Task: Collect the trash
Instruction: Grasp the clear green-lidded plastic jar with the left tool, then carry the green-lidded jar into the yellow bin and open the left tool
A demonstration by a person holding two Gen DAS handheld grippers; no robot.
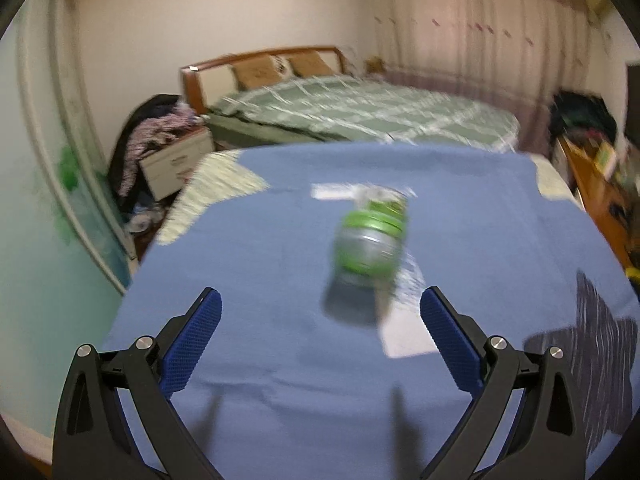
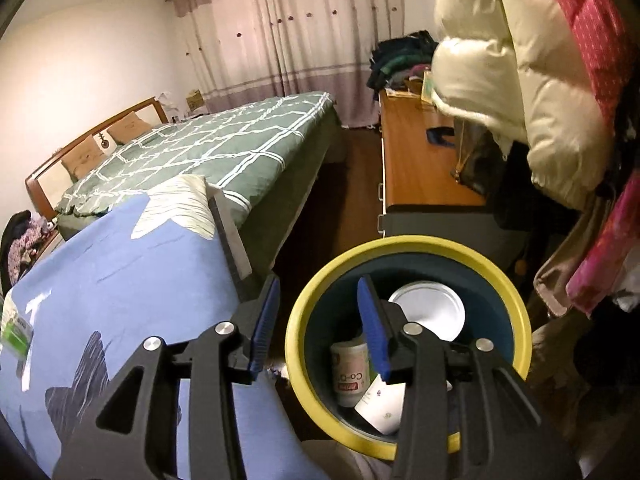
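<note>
Your bin (image 2: 516, 304) already holds a cup (image 2: 349, 372) and other trash. Your right claw (image 2: 318, 328) hangs released and empty over it. A can (image 1: 370, 240) remains on the table (image 1: 260, 280), ahead of your released left claw (image 1: 320, 336).

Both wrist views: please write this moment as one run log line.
left gripper: open, empty | green bottle: on blue cloth | right gripper: open, over bin | bin: holds trash
</note>
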